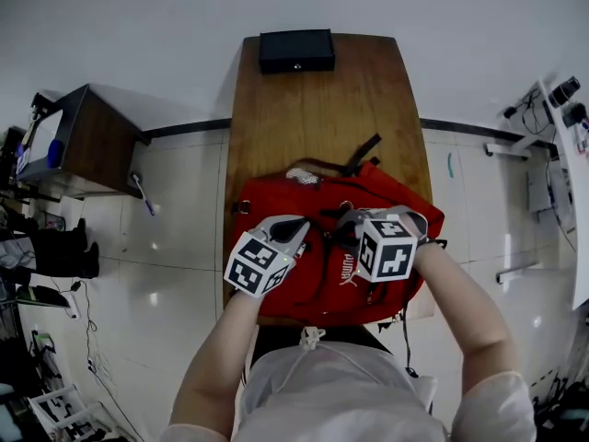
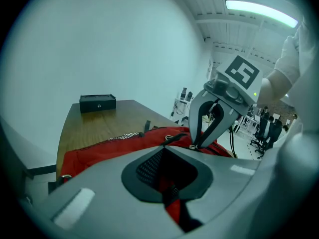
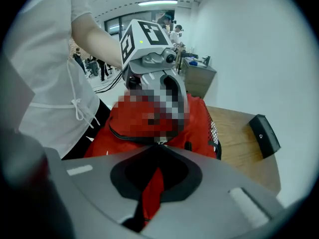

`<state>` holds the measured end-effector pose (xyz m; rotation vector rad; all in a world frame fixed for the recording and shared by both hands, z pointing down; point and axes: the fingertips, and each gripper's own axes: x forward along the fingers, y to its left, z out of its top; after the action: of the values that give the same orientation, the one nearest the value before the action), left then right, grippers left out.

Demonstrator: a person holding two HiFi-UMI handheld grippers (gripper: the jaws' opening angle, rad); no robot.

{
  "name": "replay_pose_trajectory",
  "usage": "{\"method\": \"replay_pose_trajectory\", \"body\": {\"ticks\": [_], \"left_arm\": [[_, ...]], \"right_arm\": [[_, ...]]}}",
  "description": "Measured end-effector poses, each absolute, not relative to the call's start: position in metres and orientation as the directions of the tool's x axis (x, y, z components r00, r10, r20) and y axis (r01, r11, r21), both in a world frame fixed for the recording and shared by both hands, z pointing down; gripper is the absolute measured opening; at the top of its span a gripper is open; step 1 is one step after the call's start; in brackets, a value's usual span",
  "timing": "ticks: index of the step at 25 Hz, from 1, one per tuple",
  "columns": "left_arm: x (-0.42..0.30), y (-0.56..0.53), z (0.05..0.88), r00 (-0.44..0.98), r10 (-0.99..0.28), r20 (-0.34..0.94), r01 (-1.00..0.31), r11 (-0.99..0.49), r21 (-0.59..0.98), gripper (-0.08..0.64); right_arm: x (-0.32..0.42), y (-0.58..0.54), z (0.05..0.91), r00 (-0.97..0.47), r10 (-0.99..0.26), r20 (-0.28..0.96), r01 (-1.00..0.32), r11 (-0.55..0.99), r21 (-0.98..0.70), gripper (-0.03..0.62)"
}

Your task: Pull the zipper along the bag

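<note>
**A:** Where is the bag sitting?

**B:** The red bag (image 1: 391,196) is lying flat on the near end of the wooden tabletop (image 1: 313,109), right in front of the person's white top (image 1: 322,385). A black box (image 1: 295,51) is sitting at the far end, well apart from it. The mesh pocket (image 2: 124,136) and a dark strap (image 1: 361,152) are facing the far side.

**A:** What is the left claw doing?

**B:** The left claw (image 1: 308,226) is pressing on the middle of the bag. In the left gripper view its jaws are meeting at the tips. Red bag fabric with a black strip is being pinched in the slit behind them, so it is clamping the bag.

**A:** And the right claw?

**B:** It's doing the same thing. The right claw (image 1: 345,225) is sitting just beside the left one, and the two tips are pointing toward each other. In the right gripper view its jaws are closing at the tips on a fold of red fabric with a dark edge.

**A:** Is the zipper showing?

**B:** A dark zipper line (image 3: 119,133) is curving across the red fabric below the left claw in the right gripper view. I can't tell whether either claw is gripping the pull itself. The spot where the two tips are meeting is too cluttered and partly blurred.
</note>
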<state>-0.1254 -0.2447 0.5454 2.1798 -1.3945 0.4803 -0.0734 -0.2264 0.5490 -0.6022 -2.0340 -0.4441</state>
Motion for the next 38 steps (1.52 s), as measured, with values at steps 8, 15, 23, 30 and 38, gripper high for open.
{"method": "replay_pose_trajectory", "body": {"ticks": [8,15,23,30,38], "left_arm": [[-0.128,-0.245,0.545,0.409,-0.739,0.535,-0.912,-0.353,0.21,0.006],[-0.126,-0.24,0.546,0.407,-0.75,0.522,-0.913,-0.357,0.198,0.006],[-0.121,-0.238,0.546,0.456,-0.73,0.508,-0.889,-0.401,0.223,0.006],[-0.121,-0.24,0.547,0.468,-0.727,0.502,-0.883,-0.402,0.241,0.006],[-0.12,-0.24,0.548,0.472,-0.725,0.501,-0.881,-0.412,0.233,0.006]], "right_arm": [[-0.061,-0.205,0.561,-0.496,0.211,0.842,0.447,0.893,0.04,0.008],[-0.056,-0.188,0.564,-0.496,0.15,0.855,0.342,0.939,0.034,0.008],[-0.047,-0.172,0.57,-0.505,0.04,0.862,0.258,0.96,0.107,0.008],[-0.041,-0.146,0.585,-0.487,0.044,0.872,0.217,0.974,0.072,0.008],[-0.036,-0.119,0.597,-0.472,0.066,0.879,0.137,0.991,-0.001,0.008]]}}
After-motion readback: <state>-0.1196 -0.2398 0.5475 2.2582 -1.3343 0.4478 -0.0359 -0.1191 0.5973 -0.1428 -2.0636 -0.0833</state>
